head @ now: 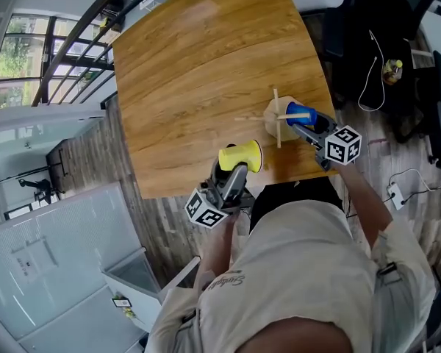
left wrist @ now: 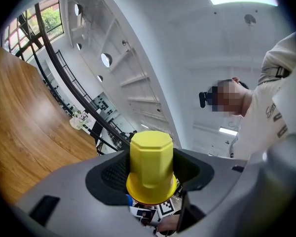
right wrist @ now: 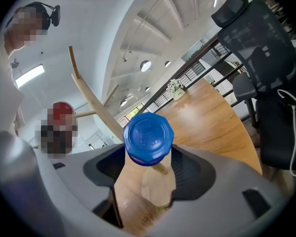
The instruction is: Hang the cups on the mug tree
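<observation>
Two cups are in play, and I judge the first hanging to be at its end. At the right of centre in the head view the blue cup (head: 300, 113) sits against the mug tree (head: 276, 127), which stands near the table (head: 198, 65) edge closest to me. In the right gripper view the blue cup (right wrist: 148, 138) fills the middle of the frame, with a peg of the mug tree (right wrist: 96, 102) coming out from under it. It looks threaded on that peg, though I can't see the handle. The right gripper (right wrist: 148, 154) has its jaws spread wide on either side of the cup, and I see no pad pressing on it, so I read it as let go. Its marker cube shows lower right of the cup in the head view, behind the right gripper (head: 304, 123).

Lower centre of the head view, the left gripper (head: 235, 170) is clamped on the yellow cup (head: 241, 157) and holds it off the table. The left gripper view confirms it: the yellow cup (left wrist: 151, 167) is pinched between the jaws of the left gripper (left wrist: 151, 179).

Next, as I see it, I back the right gripper straight out without nudging the blue cup. Then I bring the yellow one to a free peg — handle lined up first.
</observation>
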`<state>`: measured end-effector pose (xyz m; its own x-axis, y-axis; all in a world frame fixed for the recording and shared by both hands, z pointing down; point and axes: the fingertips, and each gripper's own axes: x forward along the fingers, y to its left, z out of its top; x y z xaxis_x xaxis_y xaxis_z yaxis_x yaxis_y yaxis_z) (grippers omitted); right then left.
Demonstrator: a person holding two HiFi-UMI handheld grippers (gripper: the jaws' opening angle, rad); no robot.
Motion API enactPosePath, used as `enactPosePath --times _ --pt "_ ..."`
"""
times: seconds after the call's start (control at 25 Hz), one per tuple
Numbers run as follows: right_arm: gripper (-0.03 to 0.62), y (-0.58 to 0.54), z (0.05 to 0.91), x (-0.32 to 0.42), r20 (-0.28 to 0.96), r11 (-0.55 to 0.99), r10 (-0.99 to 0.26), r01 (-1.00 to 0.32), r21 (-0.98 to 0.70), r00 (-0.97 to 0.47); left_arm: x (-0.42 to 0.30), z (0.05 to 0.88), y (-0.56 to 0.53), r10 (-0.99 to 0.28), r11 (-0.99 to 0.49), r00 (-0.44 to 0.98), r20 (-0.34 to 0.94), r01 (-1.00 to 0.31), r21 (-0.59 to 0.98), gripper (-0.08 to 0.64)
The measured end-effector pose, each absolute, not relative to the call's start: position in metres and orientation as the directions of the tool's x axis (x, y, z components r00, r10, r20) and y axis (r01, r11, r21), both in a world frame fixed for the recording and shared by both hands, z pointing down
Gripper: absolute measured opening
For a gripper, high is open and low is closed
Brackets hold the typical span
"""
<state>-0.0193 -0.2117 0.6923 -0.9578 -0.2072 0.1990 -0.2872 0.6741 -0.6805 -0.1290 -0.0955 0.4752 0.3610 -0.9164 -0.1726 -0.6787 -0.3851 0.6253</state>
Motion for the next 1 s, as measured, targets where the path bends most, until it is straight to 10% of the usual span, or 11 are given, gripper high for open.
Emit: enactPosePath --times 0.36,0.64,1.0 --pt "0.268 -0.179 0.712 0.005 0.288 0.626 -0.212 -0.356 -0.694 -0.934 -0.138 0.477 -0.109 -0.9 -0.421 0.386 -0.204 -0.642 0.641 0.27" --pt "-0.008 -0.15 0.686 0.007 0.271 0.692 -0.256 -0.372 -0.619 -0.928 -0.134 0.471 -0.103 -0.872 -0.478 0.429 -0.235 -0.645 0.597 0.271" --pt "-0.008 -0.153 0.637 0.011 0.243 0.705 -0.354 -0.428 -0.566 -0.903 -0.137 0.453 -0.105 -0.851 -0.517 0.473 -0.228 -0.675 0.527 0.27"
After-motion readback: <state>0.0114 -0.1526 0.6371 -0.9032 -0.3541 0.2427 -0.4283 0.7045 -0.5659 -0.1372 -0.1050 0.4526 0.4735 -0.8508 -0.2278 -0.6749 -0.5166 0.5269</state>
